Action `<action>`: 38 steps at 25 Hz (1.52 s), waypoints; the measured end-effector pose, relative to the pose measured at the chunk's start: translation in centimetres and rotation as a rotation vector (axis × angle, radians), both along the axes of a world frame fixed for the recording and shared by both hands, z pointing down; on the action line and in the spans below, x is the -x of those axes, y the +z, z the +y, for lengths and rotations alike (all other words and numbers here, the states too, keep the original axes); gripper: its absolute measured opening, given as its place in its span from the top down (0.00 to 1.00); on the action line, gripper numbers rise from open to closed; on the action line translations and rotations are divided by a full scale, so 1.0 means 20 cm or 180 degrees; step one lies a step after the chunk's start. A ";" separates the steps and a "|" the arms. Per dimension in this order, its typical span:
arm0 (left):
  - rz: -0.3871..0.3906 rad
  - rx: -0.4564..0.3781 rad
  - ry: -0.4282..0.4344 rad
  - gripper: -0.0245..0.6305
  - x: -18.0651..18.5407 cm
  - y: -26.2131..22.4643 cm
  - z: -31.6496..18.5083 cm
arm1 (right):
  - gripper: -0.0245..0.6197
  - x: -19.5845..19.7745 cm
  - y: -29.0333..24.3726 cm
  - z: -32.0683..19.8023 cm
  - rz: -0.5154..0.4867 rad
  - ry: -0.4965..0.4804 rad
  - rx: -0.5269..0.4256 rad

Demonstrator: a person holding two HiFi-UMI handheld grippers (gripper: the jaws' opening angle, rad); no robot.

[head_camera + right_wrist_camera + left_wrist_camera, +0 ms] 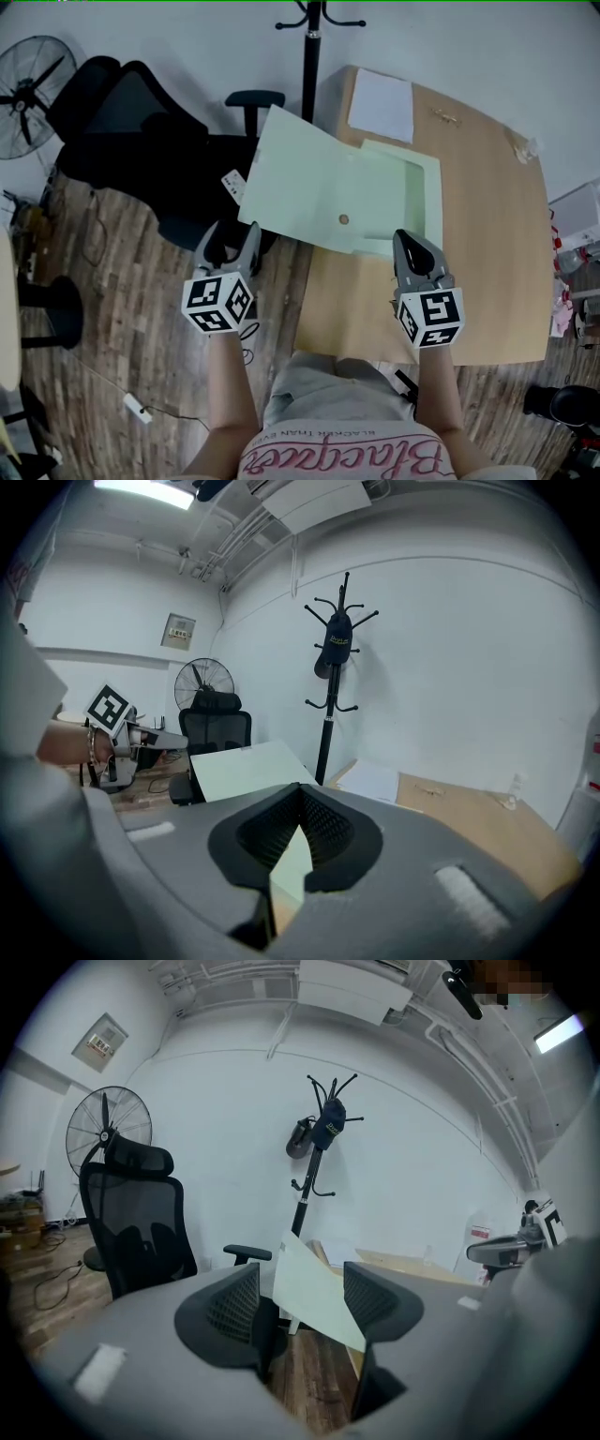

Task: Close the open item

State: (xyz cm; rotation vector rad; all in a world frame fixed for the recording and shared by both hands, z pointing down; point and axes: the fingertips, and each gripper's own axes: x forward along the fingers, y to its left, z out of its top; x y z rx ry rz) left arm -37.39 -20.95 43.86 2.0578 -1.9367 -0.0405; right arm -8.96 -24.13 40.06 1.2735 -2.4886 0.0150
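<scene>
A pale green folder [347, 187] lies open on the wooden table [487, 234], with its wide flap reaching past the table's left edge toward the chair. A small round snap [344, 219] sits near the flap's front edge. My left gripper [231, 234] hangs off the table's left side, just in front of the flap's corner, jaws open and empty. In the left gripper view the folder [314, 1288] shows between the spread jaws of this gripper [300, 1283], farther off. My right gripper [405, 239] is shut at the folder's near edge; past its closed tips [300, 794] the folder [244, 766] shows.
A black office chair [141, 122] stands left of the table, under the flap. A coat stand [311, 47] and a fan [28, 84] are by the far wall. White paper [382, 103] lies at the table's far end. Cables and a power strip [136, 408] are on the wooden floor.
</scene>
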 end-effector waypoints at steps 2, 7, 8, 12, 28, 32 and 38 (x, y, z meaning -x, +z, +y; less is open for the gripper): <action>0.0033 0.0076 -0.0015 0.52 0.02 0.06 -0.01 | 0.96 0.00 0.04 0.00 0.0044 0.0008 0.0065; 0.0114 0.0265 -0.0040 0.52 0.05 0.21 0.00 | 0.96 -0.02 0.13 0.01 0.0132 0.0047 0.0180; 0.0125 0.0295 -0.0030 0.52 0.05 0.24 0.01 | 0.95 -0.03 0.14 0.01 0.0148 0.0053 0.0198; 0.0118 0.0462 -0.0006 0.52 0.05 0.35 0.02 | 0.96 -0.03 0.20 0.03 0.0241 0.0036 0.0277; 0.0443 0.0495 -0.0147 0.54 0.15 0.48 -0.21 | 0.96 -0.21 0.23 -0.05 0.0365 0.0213 0.0307; 0.0489 0.0409 -0.0152 0.55 0.14 0.42 -0.28 | 0.95 -0.24 0.18 -0.10 0.0326 0.0236 0.0235; 0.0443 0.0277 -0.0088 0.55 0.06 0.30 -0.37 | 0.96 -0.31 0.11 -0.13 0.0277 0.0254 0.0144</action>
